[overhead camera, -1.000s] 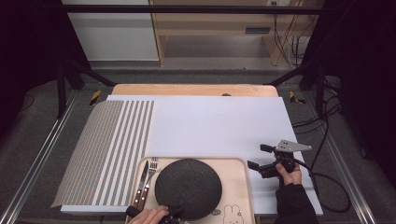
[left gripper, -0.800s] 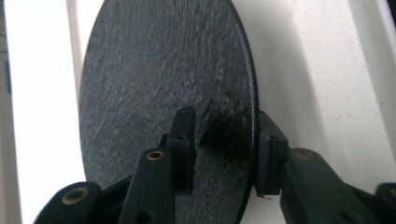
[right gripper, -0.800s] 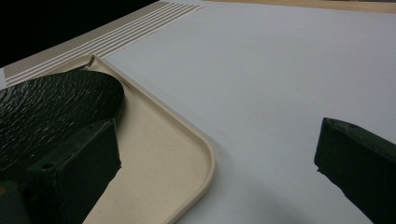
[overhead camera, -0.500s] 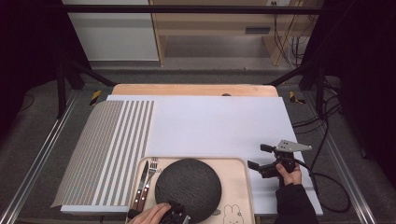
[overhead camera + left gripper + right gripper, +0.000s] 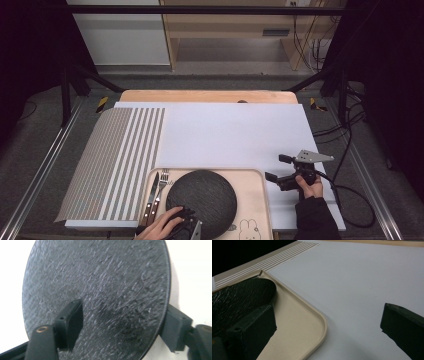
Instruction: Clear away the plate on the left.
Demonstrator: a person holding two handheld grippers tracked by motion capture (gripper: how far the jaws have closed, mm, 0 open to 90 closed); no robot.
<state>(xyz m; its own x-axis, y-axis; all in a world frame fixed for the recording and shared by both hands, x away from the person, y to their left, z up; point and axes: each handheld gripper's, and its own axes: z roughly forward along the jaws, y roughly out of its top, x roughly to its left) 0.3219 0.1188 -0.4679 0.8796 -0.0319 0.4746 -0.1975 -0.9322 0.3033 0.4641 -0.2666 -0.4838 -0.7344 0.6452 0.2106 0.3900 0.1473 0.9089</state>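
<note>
I see the white table top carrying, largest first, a striped mat at its left, a beige tray at the near edge, and a dark round plate lying flat in that tray. A fork and knife lie just left of the plate, their long axes running away from me, tips pointing far. Being round, the plate has no long axis. My left gripper sits at its near rim; the left gripper view shows the jaws astride the plate, just been opening, pads off it. My right gripper hovers right of the tray, jaws wide and empty; its view shows the tray's corner
</note>
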